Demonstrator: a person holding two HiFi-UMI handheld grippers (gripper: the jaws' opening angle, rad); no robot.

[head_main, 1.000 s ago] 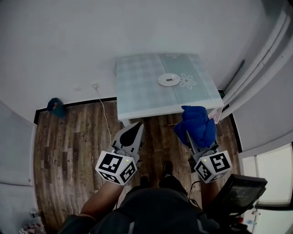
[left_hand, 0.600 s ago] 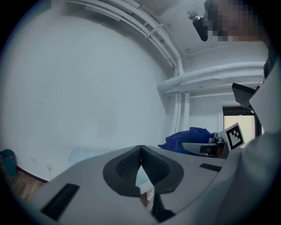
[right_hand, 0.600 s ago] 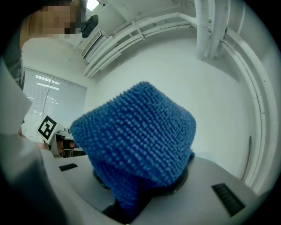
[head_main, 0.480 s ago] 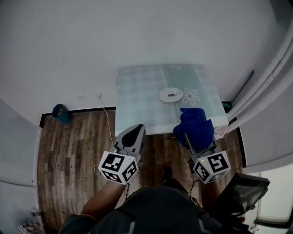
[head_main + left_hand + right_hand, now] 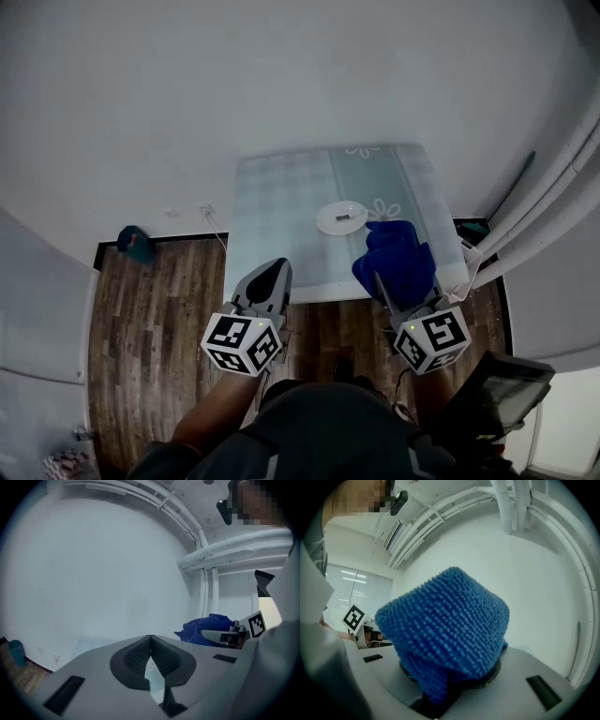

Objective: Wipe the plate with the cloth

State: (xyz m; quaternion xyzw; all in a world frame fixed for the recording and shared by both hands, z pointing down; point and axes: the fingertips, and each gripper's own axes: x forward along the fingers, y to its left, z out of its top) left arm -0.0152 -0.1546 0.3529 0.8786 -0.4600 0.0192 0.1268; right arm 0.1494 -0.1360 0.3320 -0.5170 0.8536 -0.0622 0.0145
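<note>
In the head view my right claw [image 5: 401, 286] is clamped on the bunched blue cloth [image 5: 396, 255]. The cloth hangs over the tabletop [image 5: 281, 211] right of centre, just beside the white plate [image 5: 341, 217] at mid-frame. My left claw [image 5: 270, 274] sits lower left, at the tabletop's near edge.

In the left gripper view its jaws are pressed together on nothing.

In the right gripper view the cloth fills the middle and covers the jaws.

I judge this to be the approach. Next, I should lower the cloth onto the plate.

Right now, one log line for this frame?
left tool: shut, empty | right tool: shut on cloth | plate: on table, clear of cloth
</note>
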